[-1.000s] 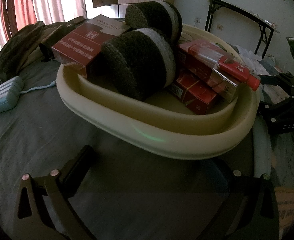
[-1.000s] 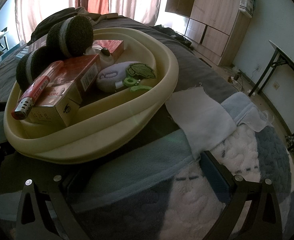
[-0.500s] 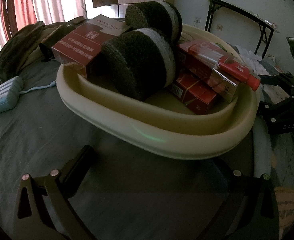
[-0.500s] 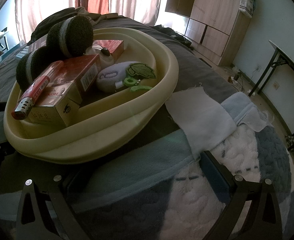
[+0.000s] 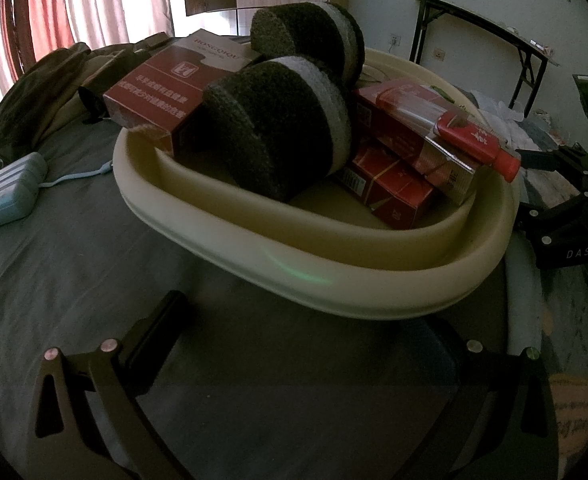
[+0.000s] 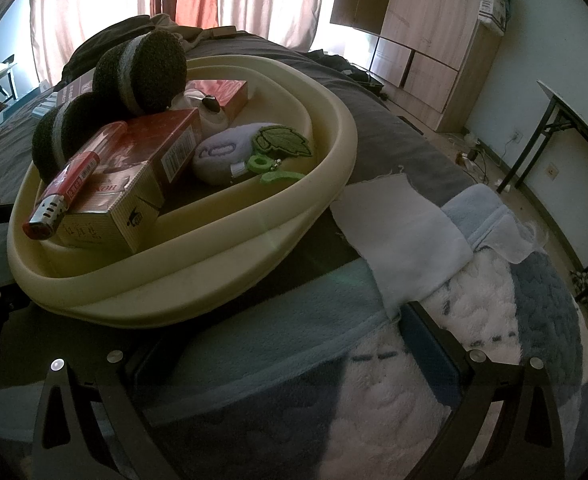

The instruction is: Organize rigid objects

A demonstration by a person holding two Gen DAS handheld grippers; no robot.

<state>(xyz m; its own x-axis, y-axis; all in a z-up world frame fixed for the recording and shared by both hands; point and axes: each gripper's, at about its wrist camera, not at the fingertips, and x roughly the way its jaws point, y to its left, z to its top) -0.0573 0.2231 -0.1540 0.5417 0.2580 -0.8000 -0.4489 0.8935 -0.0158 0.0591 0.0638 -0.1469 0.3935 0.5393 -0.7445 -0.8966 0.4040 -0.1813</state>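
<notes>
A cream oval basin (image 5: pixel 334 276) (image 6: pixel 198 272) sits on the bed. It holds two dark knitted slippers (image 5: pixel 278 136) (image 6: pixel 142 72), red cigarette boxes (image 5: pixel 390 192) (image 6: pixel 150 152), a red lighter (image 5: pixel 474 140) (image 6: pixel 66 188), a white pouch with a green leaf (image 6: pixel 230 152) and a small white bottle (image 6: pixel 210 114). My left gripper (image 5: pixel 306 332) is open and empty, just short of the basin's near rim. My right gripper (image 6: pixel 278 332) is open and empty over the blanket at the basin's other side.
A light blue case with a cord (image 5: pixel 12 192) lies on the grey sheet left of the basin. A white cloth (image 6: pixel 402 240) lies on the blue and white fleece blanket (image 6: pixel 474 320). Dark clothes (image 5: pixel 34 100) are piled behind. A wardrobe (image 6: pixel 426 36) and a folding table (image 5: pixel 478 28) stand beyond.
</notes>
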